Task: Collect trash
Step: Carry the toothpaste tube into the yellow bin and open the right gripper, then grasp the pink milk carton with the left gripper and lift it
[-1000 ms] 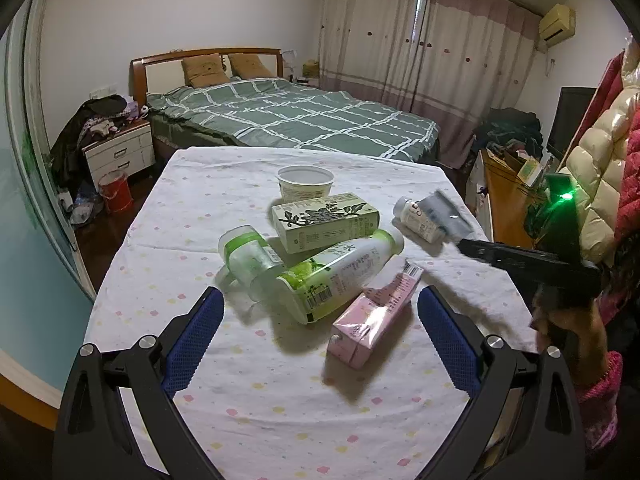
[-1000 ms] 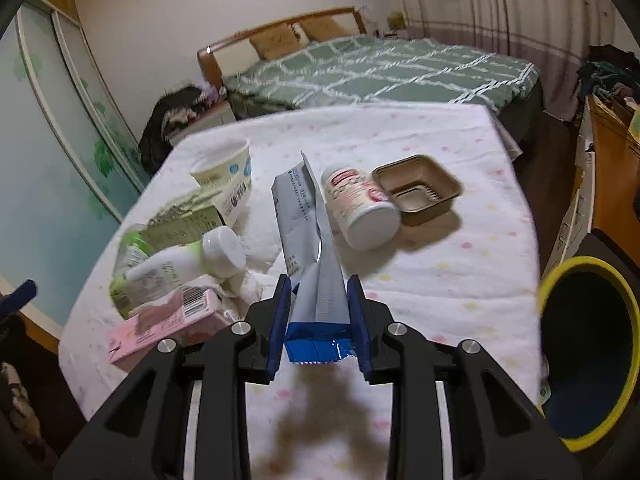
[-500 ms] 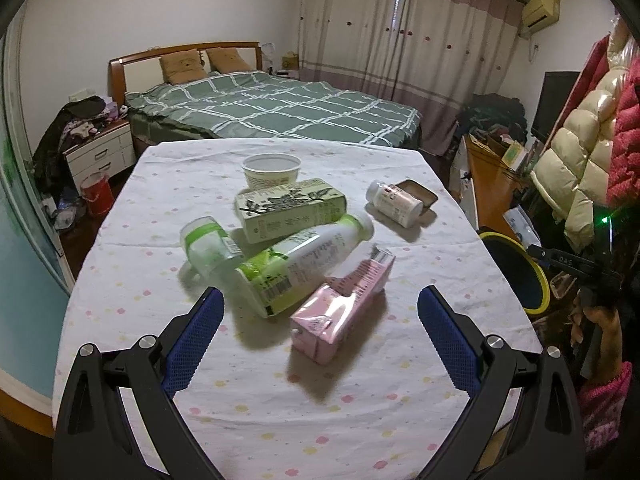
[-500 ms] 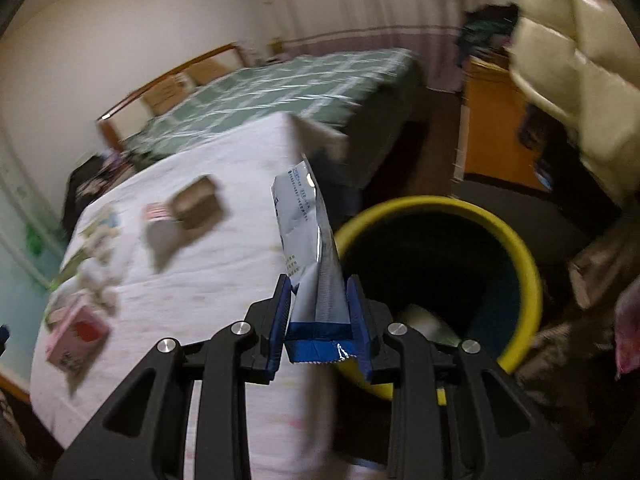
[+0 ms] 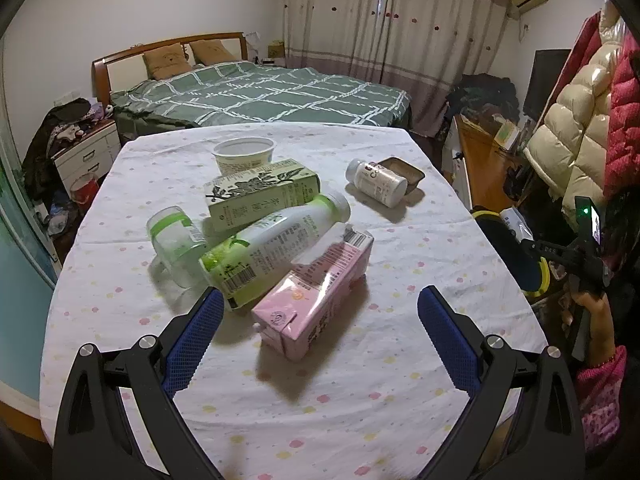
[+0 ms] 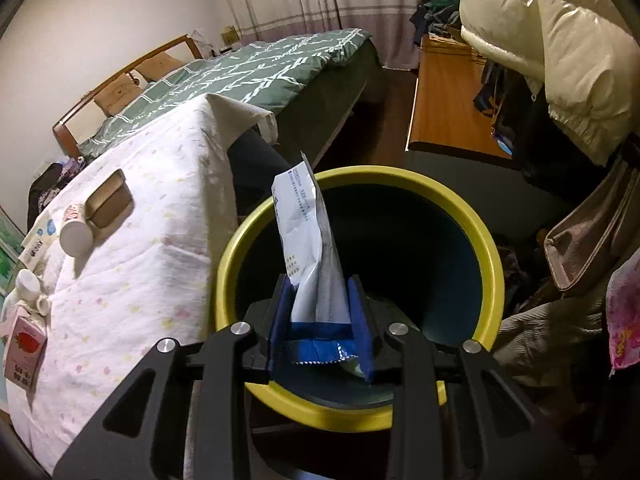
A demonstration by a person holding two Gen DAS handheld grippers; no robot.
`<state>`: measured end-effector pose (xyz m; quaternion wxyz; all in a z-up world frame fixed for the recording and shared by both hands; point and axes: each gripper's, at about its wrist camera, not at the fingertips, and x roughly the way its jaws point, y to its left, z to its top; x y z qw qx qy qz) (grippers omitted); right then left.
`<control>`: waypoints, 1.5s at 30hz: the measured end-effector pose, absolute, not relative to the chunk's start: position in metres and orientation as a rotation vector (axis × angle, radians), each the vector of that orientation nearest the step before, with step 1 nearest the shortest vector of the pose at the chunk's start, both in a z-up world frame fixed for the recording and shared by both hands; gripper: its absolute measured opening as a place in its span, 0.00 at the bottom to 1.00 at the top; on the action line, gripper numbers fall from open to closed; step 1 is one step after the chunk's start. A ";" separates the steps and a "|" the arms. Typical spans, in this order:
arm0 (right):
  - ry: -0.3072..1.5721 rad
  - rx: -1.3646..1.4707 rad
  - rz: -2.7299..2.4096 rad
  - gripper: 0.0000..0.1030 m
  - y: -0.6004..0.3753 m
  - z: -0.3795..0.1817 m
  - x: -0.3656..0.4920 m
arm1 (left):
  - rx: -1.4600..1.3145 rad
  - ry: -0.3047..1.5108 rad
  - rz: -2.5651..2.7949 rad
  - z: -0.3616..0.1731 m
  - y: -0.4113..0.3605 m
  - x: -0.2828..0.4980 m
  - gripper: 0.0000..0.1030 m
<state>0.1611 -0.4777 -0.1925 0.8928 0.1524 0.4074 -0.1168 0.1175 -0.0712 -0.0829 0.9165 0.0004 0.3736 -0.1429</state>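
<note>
Trash on the table [image 5: 400, 400] and a wrapper over the bin

Left gripper [image 5: 320, 308] gapes empty before the pink carton [image 5: 316, 300], white bottle [image 5: 272, 248] and green carton [image 5: 260, 196]; right gripper [image 6: 320, 308], jaws opening, holds the blue-white wrapper [image 6: 308, 248] over the yellow-rimmed bin [image 6: 484, 240]

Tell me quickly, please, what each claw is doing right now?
Left claw: open, empty.
Right claw: opening, wrapper between its pads, over the bin.
</note>
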 end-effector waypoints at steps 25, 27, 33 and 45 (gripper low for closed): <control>0.840 0.325 -0.221 0.43 -0.470 -0.189 0.159 | 0.002 0.861 -0.371 -0.141 -0.076 0.148 0.93; 0.842 0.325 -0.221 0.43 -0.471 -0.190 0.158 | -0.001 0.855 -0.365 -0.145 -0.077 0.152 0.93; 0.852 0.338 -0.224 0.43 -0.475 -0.195 0.157 | 0.047 0.822 -0.328 -0.150 -0.082 0.159 0.93; 0.859 0.355 -0.201 0.43 -0.474 -0.203 0.158 | 0.010 0.905 -0.512 -0.143 -0.111 0.160 0.88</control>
